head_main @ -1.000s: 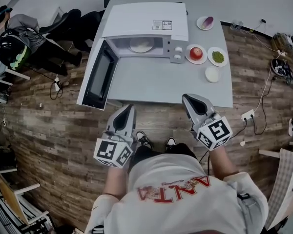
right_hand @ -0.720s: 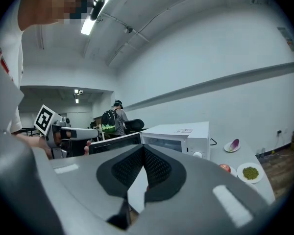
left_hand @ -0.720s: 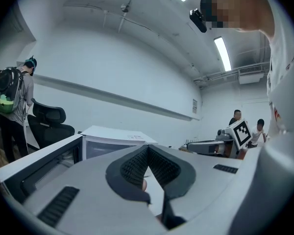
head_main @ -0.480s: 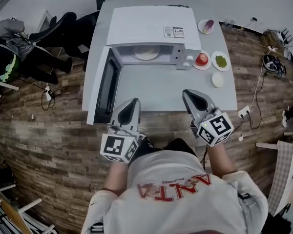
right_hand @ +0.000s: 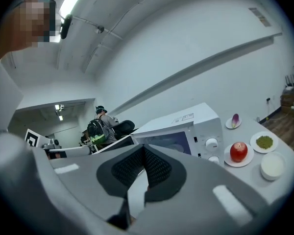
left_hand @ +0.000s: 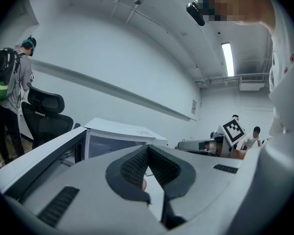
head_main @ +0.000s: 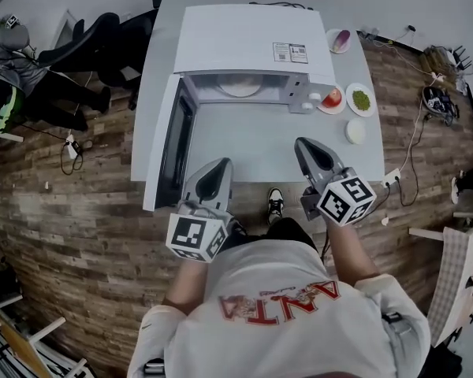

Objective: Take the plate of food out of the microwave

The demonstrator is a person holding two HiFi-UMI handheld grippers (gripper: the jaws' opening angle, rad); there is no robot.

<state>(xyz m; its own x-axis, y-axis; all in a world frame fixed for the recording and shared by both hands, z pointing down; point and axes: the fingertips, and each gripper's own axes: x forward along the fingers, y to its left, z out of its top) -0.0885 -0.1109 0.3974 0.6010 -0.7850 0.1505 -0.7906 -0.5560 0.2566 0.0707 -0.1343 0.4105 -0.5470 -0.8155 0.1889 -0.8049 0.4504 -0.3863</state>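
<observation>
A white microwave point(head_main: 248, 50) stands at the back of a grey table point(head_main: 252, 144), its door point(head_main: 169, 144) swung open to the left. A pale plate point(head_main: 238, 87) lies inside the cavity. My left gripper point(head_main: 218, 166) hovers at the table's front edge, near the door's lower end, shut with nothing in it. My right gripper point(head_main: 303, 144) is over the table's front right, also shut and empty. Both point toward the microwave, well short of it. The left gripper view shows the left gripper point(left_hand: 147, 150) and the microwave point(left_hand: 117, 136). The right gripper view shows the right gripper point(right_hand: 143, 148) and the microwave point(right_hand: 186, 131).
Right of the microwave sit a red apple on a plate point(head_main: 332, 98), a plate of green food point(head_main: 360, 99), a white bowl point(head_main: 355, 131) and a plate with a purple item point(head_main: 340, 40). Office chairs point(head_main: 87, 46) and a person with a backpack are at left. Cables lie on the floor at right.
Both grippers have come forward from over the floor to the table's front edge, nearer the open microwave. Their jaws stayed shut.
</observation>
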